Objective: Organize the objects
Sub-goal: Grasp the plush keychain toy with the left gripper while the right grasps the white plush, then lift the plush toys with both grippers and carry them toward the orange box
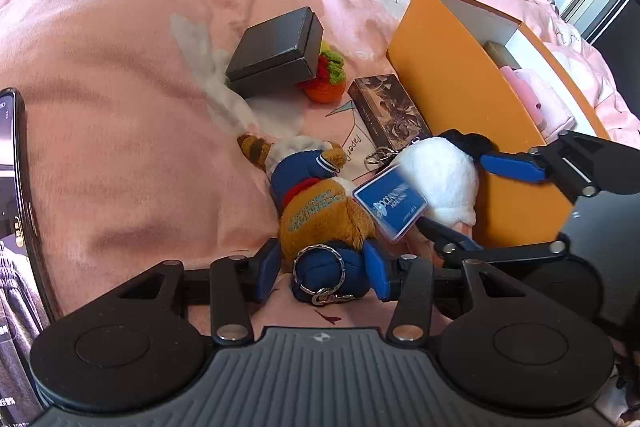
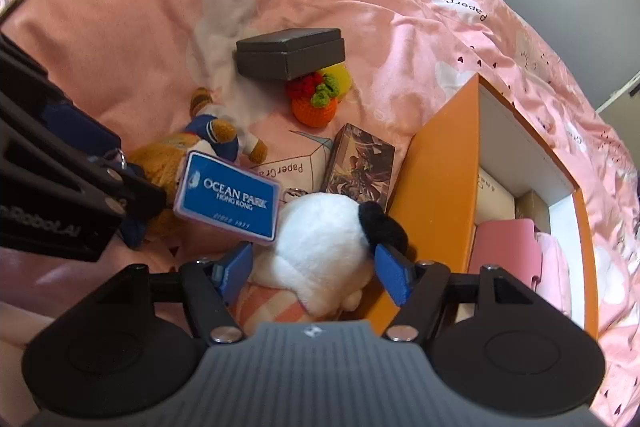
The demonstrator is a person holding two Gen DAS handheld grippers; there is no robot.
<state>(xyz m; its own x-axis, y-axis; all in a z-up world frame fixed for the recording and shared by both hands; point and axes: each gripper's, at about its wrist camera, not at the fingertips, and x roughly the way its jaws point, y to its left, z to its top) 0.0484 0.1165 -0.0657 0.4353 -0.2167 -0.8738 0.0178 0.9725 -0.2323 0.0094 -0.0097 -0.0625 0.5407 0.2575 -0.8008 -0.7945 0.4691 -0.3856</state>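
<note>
Down on the pink quilt, the left gripper is straddling the blue head end of a brown plush, its blue pads sitting against both sides, so it is gripping the toy at about half width; a metal key ring is lying across that blue part. Just to the right, the right gripper is standing wide around a white plush with a black ear (the pads are at its flanks, but no squeeze is showing), and the toy is resting on the quilt rather than hanging. A blue tag reading OCEAN PARK HONG KONG is leaning between the two toys, overlapping both. The white plush is lying right beside the outer wall of an orange box, which is sitting open with white inner walls and is holding pink items and pale packets. Beyond the toys, a patterned card box is lying flat against the orange box's near corner. Farther back, a black case is propped at a tilt on a crocheted fruit toy, orange with red and green on top. At the left edge of the left wrist view, a phone is showing its edge.
</note>
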